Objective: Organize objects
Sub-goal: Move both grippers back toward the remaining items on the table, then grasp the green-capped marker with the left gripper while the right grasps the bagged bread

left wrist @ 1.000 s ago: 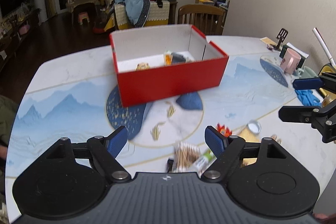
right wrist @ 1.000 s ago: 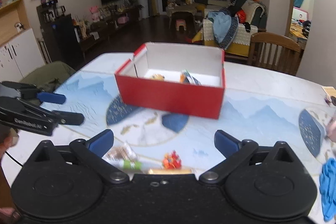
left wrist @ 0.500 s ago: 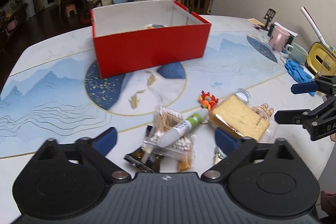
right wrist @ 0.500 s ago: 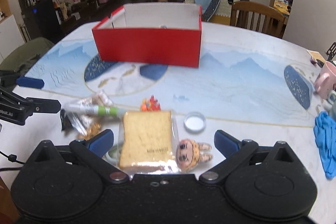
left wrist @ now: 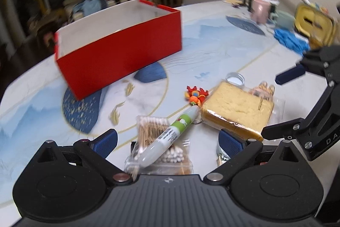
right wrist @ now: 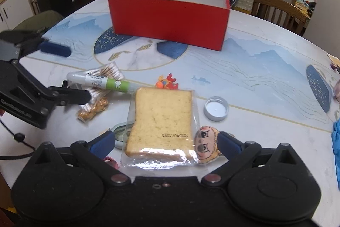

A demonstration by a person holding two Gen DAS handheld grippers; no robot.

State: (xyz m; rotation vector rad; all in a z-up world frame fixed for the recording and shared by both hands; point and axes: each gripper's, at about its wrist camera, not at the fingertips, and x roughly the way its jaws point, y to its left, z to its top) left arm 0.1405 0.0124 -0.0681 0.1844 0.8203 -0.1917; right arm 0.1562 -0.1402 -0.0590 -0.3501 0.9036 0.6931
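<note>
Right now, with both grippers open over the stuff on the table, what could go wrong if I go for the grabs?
1. The toothpaste tube lies across the cotton swab packet; closing the left gripper may lift both or roll the tube away.
2. The bagged bread slice looks soft; the right gripper could crush it or slip on the plastic.
3. The cartoon face charm touches the bag beside one finger and may get pinched along.

Both wrist cameras look steeply down along their fingers, close over the worktop (left wrist: 212, 39). The left view is somewhat blurred. Both share the bagged bread slice (right wrist: 161, 120) and red box (left wrist: 119, 52).
</note>
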